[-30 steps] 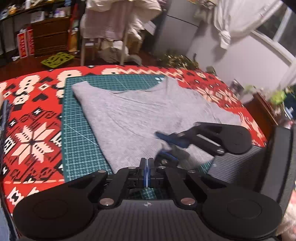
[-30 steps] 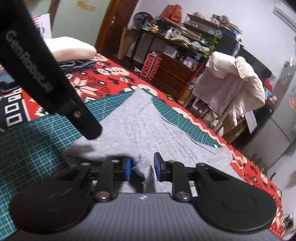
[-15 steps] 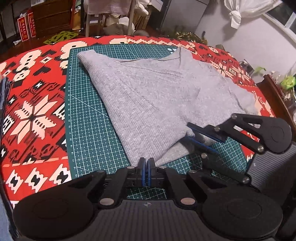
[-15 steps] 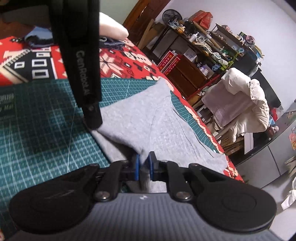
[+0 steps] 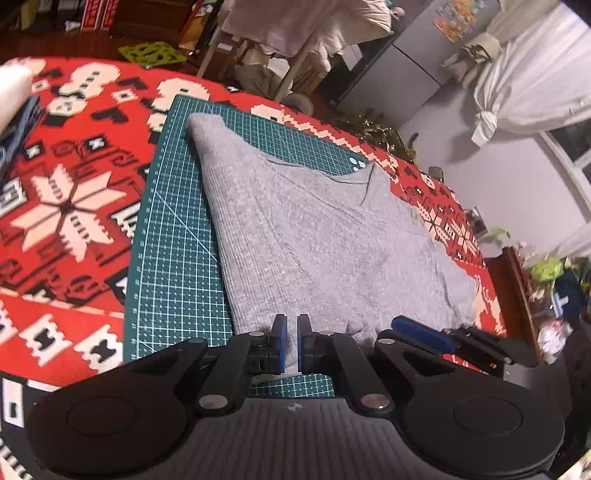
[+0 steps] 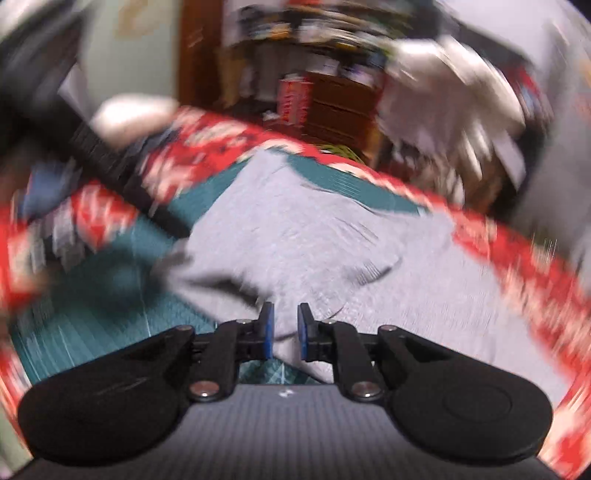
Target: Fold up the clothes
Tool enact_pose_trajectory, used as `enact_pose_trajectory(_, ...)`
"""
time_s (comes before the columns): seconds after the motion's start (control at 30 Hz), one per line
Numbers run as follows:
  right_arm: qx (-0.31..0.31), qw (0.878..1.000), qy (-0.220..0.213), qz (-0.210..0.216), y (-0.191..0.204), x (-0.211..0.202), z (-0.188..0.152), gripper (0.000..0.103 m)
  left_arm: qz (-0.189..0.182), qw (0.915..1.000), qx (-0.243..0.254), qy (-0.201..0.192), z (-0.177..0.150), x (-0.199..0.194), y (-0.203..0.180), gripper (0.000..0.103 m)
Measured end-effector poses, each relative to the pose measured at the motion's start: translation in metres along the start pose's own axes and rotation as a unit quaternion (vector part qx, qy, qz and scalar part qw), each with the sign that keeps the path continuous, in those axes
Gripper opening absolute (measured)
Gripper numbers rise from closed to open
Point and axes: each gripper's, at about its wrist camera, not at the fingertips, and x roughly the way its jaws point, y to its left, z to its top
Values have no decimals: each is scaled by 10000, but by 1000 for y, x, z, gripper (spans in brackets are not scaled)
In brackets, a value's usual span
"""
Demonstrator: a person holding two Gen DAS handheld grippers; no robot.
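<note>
A grey knit garment (image 5: 314, 229) lies spread on a green cutting mat (image 5: 173, 258), with its near hem right in front of both grippers. My left gripper (image 5: 291, 343) hovers at that hem, its blue pads a narrow gap apart with grey fabric showing through. Just to its right, my right gripper (image 5: 397, 325) lies low on the garment's near right corner. The right wrist view is heavily blurred. In it the right gripper (image 6: 285, 325) has the grey garment (image 6: 314, 229) between its pads, and the left gripper's black body (image 6: 110, 166) crosses the upper left.
A red patterned blanket (image 5: 66, 206) covers the surface around the mat. Dark folded clothes (image 5: 14, 122) sit at the far left edge. A chair draped with clothes (image 5: 295, 26) stands beyond the far side, and a wooden edge (image 5: 517, 295) borders the right.
My left gripper has moved forward to the garment's near hem and its pads have parted from fully shut to a narrow gap. The right gripper is swinging fast, still at the hem.
</note>
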Motion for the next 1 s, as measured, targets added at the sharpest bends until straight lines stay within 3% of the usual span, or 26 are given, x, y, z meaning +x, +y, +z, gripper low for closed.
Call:
enact_pose_trajectory(0.1, 752, 9967, 88, 286, -21, 2, -1, 28, -110, 9999, -118, -58, 0, 3, 0, 3)
enact_pose_trajectory(0.2, 577, 9978, 240, 199, -22, 11, -2, 28, -396, 9989, -263, -44, 1, 11, 0, 3)
enact_pose_trajectory(0.33, 146, 9991, 402, -63, -10, 17, -2, 2, -214, 9996, -43, 189, -1, 23, -5, 3)
enact_pose_trajectory(0.5, 63, 9990, 283, -338, -11, 6, 1, 2, 87, 9992, 105, 375, -5, 26, -5, 3)
enact_pose_trajectory(0.63, 180, 9982, 509, -242, -16, 13, -4, 2, 133, 9989, 157, 423, -3, 25, -5, 3)
enact_pose_trajectory(0.9, 493, 9976, 480, -125, -29, 4, -2, 13, -288, 9995, -108, 11, 2, 20, -2, 4)
enact_pose_trajectory(1.0, 736, 9968, 305, -6, -37, -2, 4, 17, -275, 9996, -45, 71, 1, 26, -7, 4)
